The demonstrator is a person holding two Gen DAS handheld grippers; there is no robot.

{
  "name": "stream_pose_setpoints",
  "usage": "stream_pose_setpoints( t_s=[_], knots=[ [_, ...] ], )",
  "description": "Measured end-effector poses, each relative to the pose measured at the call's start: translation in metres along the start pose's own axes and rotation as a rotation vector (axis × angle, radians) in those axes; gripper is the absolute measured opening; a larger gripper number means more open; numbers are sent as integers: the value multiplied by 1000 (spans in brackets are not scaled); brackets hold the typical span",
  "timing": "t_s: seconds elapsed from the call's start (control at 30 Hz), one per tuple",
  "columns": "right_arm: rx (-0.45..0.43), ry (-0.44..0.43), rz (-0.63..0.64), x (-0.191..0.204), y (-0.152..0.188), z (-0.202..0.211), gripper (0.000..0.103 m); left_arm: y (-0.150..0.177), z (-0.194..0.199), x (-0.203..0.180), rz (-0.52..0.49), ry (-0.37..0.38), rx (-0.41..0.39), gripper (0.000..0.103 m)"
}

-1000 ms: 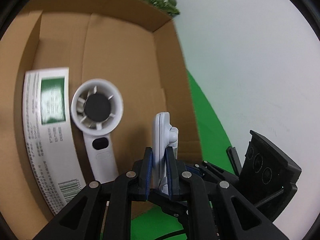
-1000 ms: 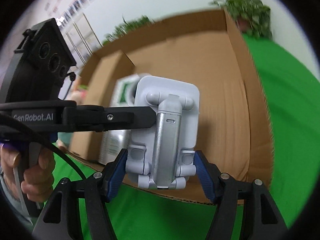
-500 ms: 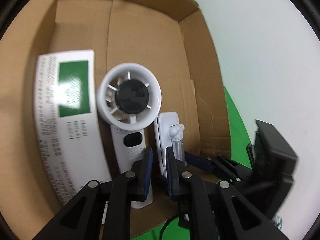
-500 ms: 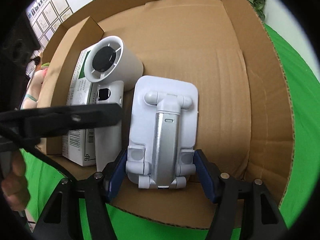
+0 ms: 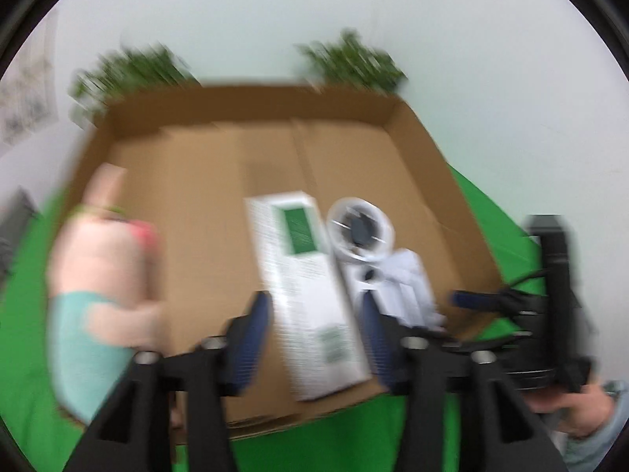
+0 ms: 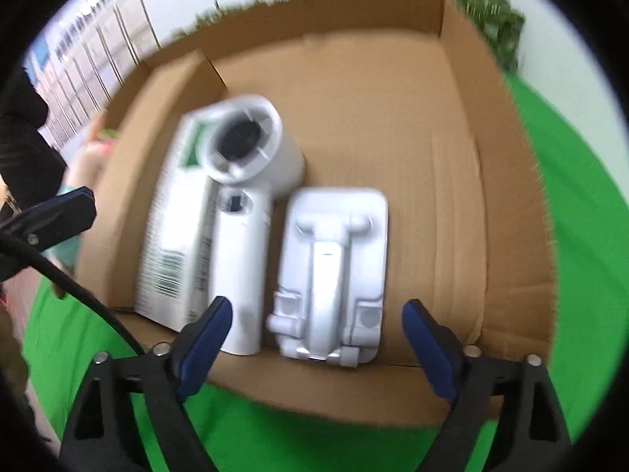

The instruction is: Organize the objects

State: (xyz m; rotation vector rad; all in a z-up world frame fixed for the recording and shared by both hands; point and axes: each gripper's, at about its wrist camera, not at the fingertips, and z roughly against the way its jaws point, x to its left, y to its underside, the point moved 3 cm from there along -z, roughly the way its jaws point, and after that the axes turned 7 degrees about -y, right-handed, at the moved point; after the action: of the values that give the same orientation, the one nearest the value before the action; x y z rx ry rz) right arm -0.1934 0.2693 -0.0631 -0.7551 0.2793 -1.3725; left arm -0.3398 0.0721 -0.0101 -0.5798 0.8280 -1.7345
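A white phone stand (image 6: 334,271) lies flat in the cardboard box (image 6: 464,204), beside a white handheld fan (image 6: 243,212) and a white-and-green carton (image 6: 173,244). My right gripper (image 6: 314,338) is open and empty just in front of the stand. My left gripper (image 5: 314,338) is open and empty above the box's near edge. In the blurred left wrist view the carton (image 5: 310,295), fan (image 5: 361,232) and stand (image 5: 409,287) lie side by side in the box (image 5: 196,204).
A pink and teal soft toy (image 5: 102,287) leans at the box's left side. The box stands on a green cloth (image 6: 582,236). Plants (image 5: 350,63) stand behind the box by a white wall.
Both grippers have opened and let go of the phone stand, which now lies in the box. Both have pulled back; the left one swung left.
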Motion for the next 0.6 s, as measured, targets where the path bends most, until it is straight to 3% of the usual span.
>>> stream_pose_setpoints(
  t_s=[0.07,0.17,0.27,0.33,0.5,0.6],
  knots=[
    [-97,19,46,13,7,20,102,9,14,14,5,-78,-85,77],
    [-263,93,88,30,21,38,102,26,25,30,41,-208,-193,100],
    [-362,152,81,34,28,32,102,46,23,44,79,-288,-224,102],
    [-392,192,76,27,11,20,102,56,12,45,60,-333,-211,102],
    [-364,215,43,29,-16,-7,102,69,-6,26,-48,-507,-233,103],
    [-318,223,26,30,-7,-8,102,71,-6,26,-36,-501,-233,103]
  ],
)
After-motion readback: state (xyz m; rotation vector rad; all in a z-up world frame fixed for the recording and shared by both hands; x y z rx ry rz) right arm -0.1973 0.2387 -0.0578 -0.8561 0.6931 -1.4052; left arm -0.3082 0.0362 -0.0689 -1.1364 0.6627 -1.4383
